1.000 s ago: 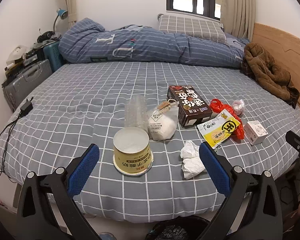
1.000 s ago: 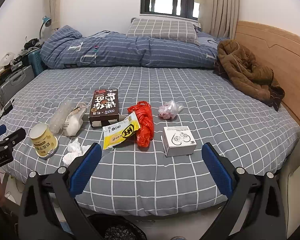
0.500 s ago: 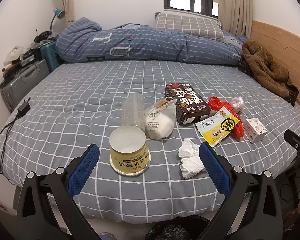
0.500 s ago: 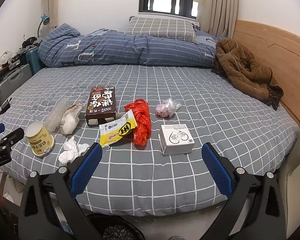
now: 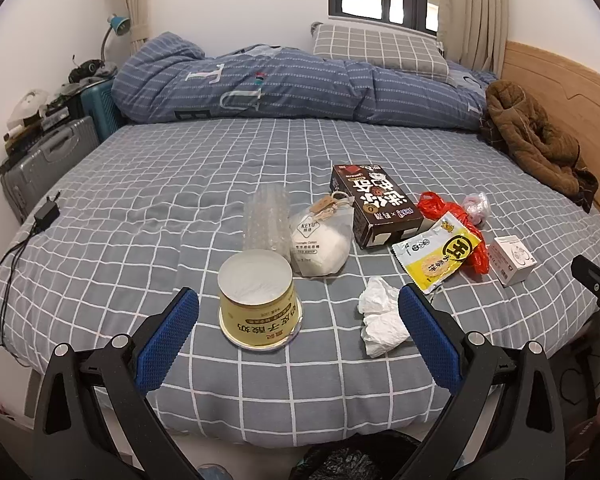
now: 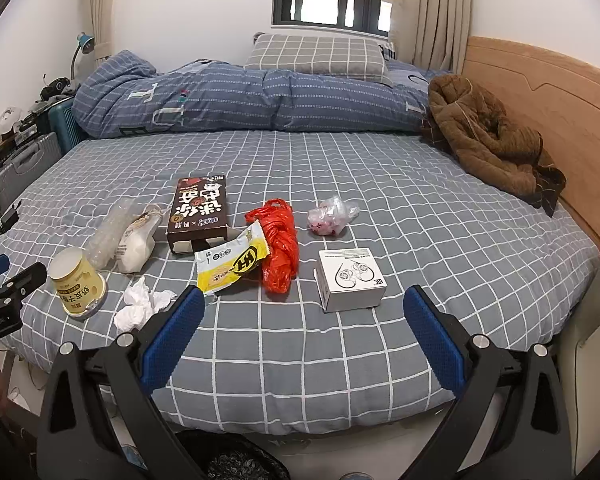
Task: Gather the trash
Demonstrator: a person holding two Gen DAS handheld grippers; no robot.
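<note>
Trash lies near the front edge of the grey checked bed (image 5: 160, 200). A yellow cup (image 5: 256, 300) stands upside down, between my left gripper's (image 5: 298, 300) open, empty jaws. Beside it are crumpled tissue (image 5: 380, 320), a white pouch (image 5: 320, 244), bubble wrap (image 5: 266, 220), a brown box (image 5: 374, 204), a yellow wrapper (image 5: 440, 256), a red bag (image 5: 476, 256) and a white box (image 5: 514, 258). My right gripper (image 6: 300, 300) is open and empty, short of the white box (image 6: 350, 278), red bag (image 6: 278, 244) and yellow wrapper (image 6: 232, 262). A clear bag (image 6: 332, 216) lies beyond.
A black trash bag (image 6: 236, 460) sits on the floor below the bed edge. A folded blue duvet (image 5: 280, 84) and pillow (image 5: 380, 52) lie at the back, a brown coat (image 6: 488, 136) by the wooden headboard. Suitcases (image 5: 44, 160) and a charger cable (image 5: 44, 216) are at the left.
Both grippers have moved slightly forward toward the bed. The cup now sits nearer the left jaws. Nothing was picked up.
</note>
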